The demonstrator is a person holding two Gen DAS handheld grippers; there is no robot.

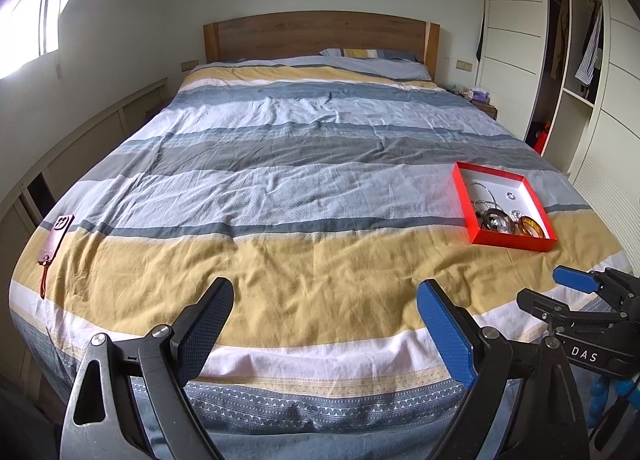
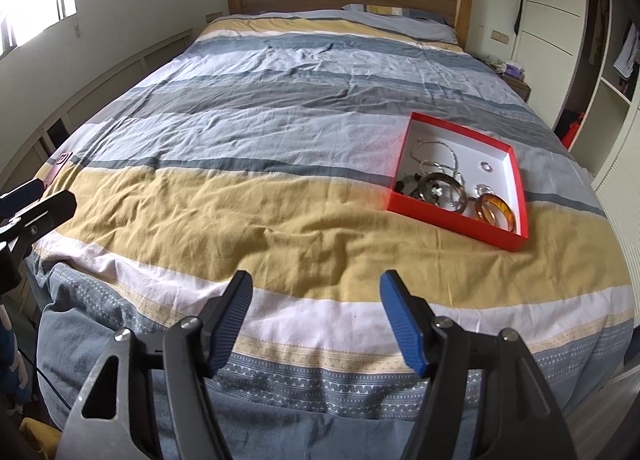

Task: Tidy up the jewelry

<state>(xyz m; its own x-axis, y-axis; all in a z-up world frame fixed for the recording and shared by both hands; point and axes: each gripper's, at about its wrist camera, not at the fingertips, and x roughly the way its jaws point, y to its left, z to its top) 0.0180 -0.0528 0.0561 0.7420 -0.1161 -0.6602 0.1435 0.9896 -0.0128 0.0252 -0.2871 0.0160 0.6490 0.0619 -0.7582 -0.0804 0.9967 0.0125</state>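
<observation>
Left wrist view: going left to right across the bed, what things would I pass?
Phone in a brown case at the left edge → left gripper, open over the striped duvet → red tray of jewelry → right gripper.

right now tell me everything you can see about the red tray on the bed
The red tray is a shallow square box, apparently cardboard, red outside and white inside. It lies flat and open on the striped duvet, toward the bed's right side, straddling a yellow and a grey-blue band. Inside are jumbled jewelry: an amber bangle, a dark bangle, silver chains and a small ring. Neither gripper touches it.
</observation>
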